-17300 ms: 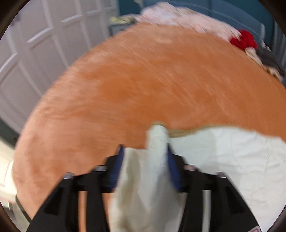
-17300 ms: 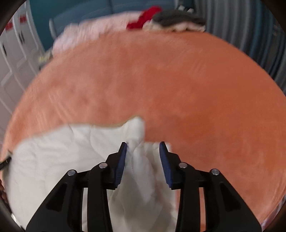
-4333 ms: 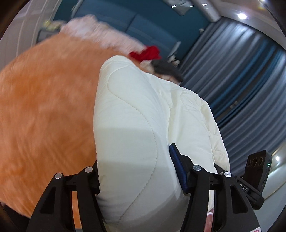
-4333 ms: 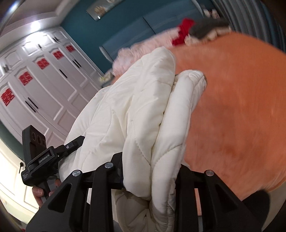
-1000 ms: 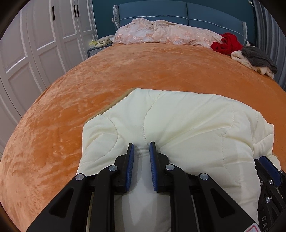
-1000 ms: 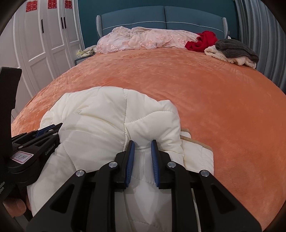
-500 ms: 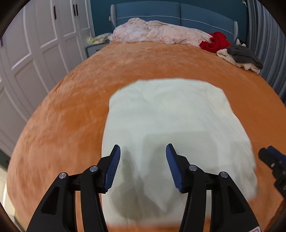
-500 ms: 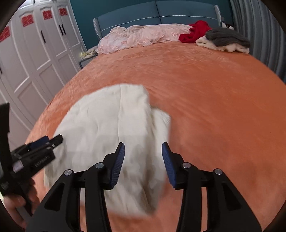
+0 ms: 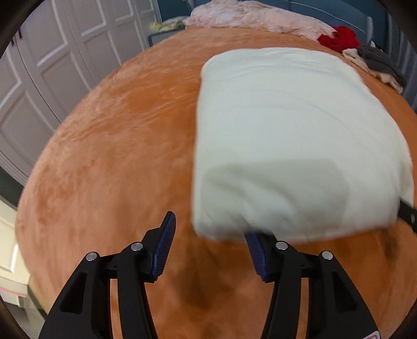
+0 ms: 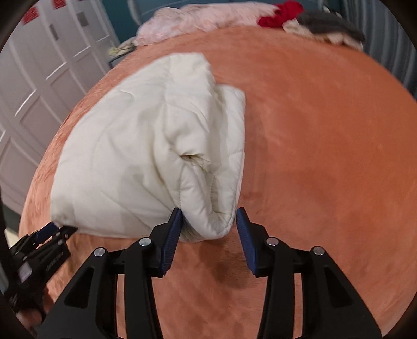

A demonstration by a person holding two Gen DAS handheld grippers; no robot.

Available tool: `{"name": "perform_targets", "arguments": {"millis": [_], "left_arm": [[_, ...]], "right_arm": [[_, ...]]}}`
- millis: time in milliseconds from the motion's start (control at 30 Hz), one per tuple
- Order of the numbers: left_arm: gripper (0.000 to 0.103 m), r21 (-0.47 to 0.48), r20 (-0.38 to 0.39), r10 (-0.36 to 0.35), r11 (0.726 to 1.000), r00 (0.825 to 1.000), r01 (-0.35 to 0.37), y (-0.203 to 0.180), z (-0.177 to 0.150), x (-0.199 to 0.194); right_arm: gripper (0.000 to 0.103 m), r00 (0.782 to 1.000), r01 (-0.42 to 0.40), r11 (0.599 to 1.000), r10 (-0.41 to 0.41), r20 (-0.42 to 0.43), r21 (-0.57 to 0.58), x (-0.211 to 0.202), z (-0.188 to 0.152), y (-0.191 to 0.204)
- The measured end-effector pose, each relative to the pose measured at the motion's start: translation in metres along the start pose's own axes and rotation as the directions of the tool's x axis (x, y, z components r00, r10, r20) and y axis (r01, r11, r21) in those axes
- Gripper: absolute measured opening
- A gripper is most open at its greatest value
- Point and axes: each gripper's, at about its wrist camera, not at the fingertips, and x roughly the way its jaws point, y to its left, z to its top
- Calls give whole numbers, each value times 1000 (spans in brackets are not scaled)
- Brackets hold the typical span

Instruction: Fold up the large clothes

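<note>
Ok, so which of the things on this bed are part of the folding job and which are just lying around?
Part of the job:
- cream quilted jacket, folded into a bundle
- left gripper, open
- right gripper, open

Just lying about:
- pink bedding
- red garment
- grey and cream clothes
- orange bedspread underneath

My left view smears the folded white jacket (image 9: 294,146); its near edge hides my right pad's tip. My other gripper (image 10: 49,234) is cut off at the right view's left edge
</note>
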Motion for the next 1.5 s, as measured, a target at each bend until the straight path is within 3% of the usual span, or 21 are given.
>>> {"name": "perform_targets", "arguments": {"millis": [67, 233, 467, 600, 867, 1133, 1500], "left_arm": [[53, 3, 2, -19, 1000, 1000, 19, 6, 13, 8], [50, 61, 41, 28, 998, 999, -30, -3, 20, 6], [50, -18, 40, -21, 1000, 999, 22, 2, -13, -18], [50, -52, 24, -57, 997, 998, 58, -9, -31, -34], [50, 10, 72, -57, 998, 996, 57, -33, -59, -76], [50, 35, 80, -79, 996, 994, 76, -44, -90, -97], [51, 63, 107, -51, 997, 993, 44, -57, -128, -119]], "right_arm": [[42, 1000, 9, 1000, -9, -8, 6, 6, -1, 3], [44, 999, 35, 999, -35, -5, 9, 10, -1, 8], [56, 994, 84, 996, -84, 76, 5, -30, -26, 5], [56, 990, 106, 994, -104, 97, -14, -47, -46, 10], [73, 978, 147, 985, -131, 162, -94, -89, -80, 12], [78, 977, 145, 985, -127, 173, -94, -109, -106, 9], [87, 971, 169, 979, -145, 191, -117, -126, -143, 5]]}}
